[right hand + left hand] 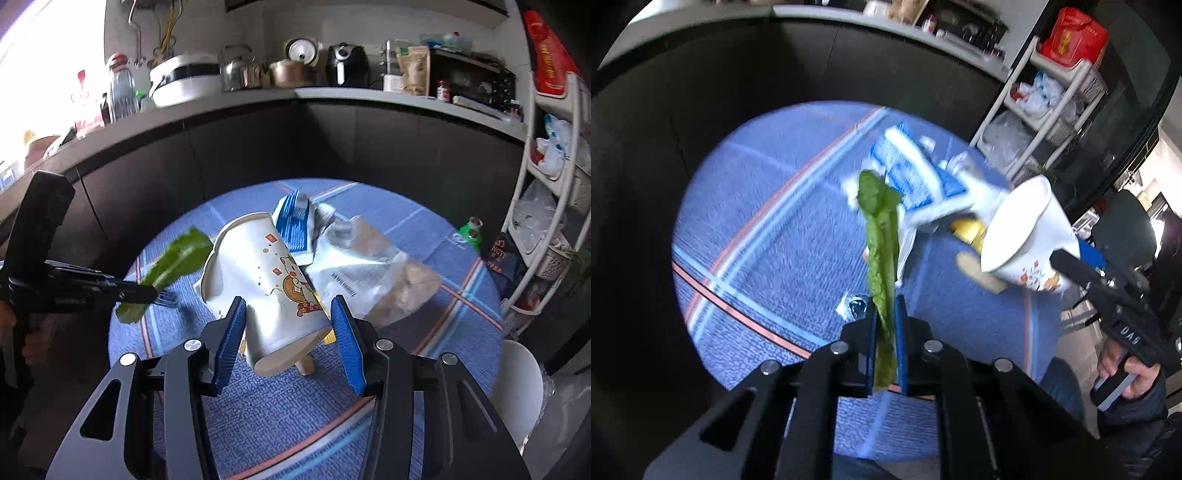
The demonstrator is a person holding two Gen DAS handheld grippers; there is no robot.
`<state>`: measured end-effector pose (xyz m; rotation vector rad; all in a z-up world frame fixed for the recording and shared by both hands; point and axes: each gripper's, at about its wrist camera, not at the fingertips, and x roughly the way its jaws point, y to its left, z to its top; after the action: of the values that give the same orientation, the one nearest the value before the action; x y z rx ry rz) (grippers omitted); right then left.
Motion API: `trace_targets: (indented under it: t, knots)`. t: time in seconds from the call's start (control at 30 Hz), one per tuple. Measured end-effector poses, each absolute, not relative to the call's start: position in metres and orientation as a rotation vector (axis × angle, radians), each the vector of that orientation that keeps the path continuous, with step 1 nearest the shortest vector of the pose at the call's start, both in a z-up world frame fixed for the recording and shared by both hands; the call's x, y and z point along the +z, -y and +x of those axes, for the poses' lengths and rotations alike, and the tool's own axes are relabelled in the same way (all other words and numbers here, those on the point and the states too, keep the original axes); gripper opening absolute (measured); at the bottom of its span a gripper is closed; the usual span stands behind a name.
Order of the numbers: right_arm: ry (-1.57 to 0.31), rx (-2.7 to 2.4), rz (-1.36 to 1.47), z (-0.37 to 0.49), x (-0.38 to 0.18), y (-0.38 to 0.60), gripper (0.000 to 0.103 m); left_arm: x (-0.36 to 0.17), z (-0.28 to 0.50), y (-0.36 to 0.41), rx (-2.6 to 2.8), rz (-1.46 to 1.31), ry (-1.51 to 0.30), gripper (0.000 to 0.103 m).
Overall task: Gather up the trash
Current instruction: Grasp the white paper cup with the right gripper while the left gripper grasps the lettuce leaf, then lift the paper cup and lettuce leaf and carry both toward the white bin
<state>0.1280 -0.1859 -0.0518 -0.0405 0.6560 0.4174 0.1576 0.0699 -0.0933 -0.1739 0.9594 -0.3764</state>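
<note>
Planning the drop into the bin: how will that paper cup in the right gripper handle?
Paper cup probably light and crushable: its rim already looks dented. Right gripper holds it tilted near the base, so it may slip or pivot.

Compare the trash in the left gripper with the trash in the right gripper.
The left gripper pinches a green leaf; the right gripper clamps a paper cup. The leaf is thin, limp and plain; the cup is wide, rigid, white and printed. Both are off the blue tablecloth.
</note>
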Motion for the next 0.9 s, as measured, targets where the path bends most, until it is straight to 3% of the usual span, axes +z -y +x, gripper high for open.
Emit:
trace_targets:
  t: [0.17, 0.33, 0.4, 0.43, 0.6, 0.67, 0.73, 0.9]
  knots:
    - [-0.644, 0.389, 0.024, 0.117, -0.041, 0.207, 0.045, -0.060, 0.147, -0.069, -0.365, -0.177, -0.890, 0.011]
    - [-0.624, 0.370, 0.052, 0.102, -0.034, 0.224, 0.045, -0.061, 0.155, -0.068, -0.367, -0.236, -0.933, 0.011]
    - [-0.618, 0.365, 0.055, 0.097, -0.032, 0.228, 0.045, -0.059, 0.153, -0.052, -0.366, -0.157, -0.921, 0.011]
    - [-0.616, 0.362, 0.063, 0.095, -0.031, 0.231, 0.045, -0.061, 0.155, -0.045, -0.371, -0.128, -0.927, 0.004]
    - [-0.595, 0.350, 0.081, 0.086, -0.026, 0.241, 0.045, -0.069, 0.160, -0.022, -0.367, -0.045, -0.960, 0.006]
    - [-0.589, 0.348, 0.091, 0.085, -0.025, 0.244, 0.045, -0.075, 0.162, -0.020, -0.357, -0.034, -0.983, 0.015]
    - [-0.594, 0.350, 0.097, 0.084, -0.027, 0.244, 0.045, -0.082, 0.163, -0.022, -0.309, -0.012, -0.991, 0.046]
    - [-0.609, 0.362, 0.095, 0.086, -0.033, 0.237, 0.046, -0.107, 0.178, -0.026, -0.261, -0.008, -1.054, 0.045]
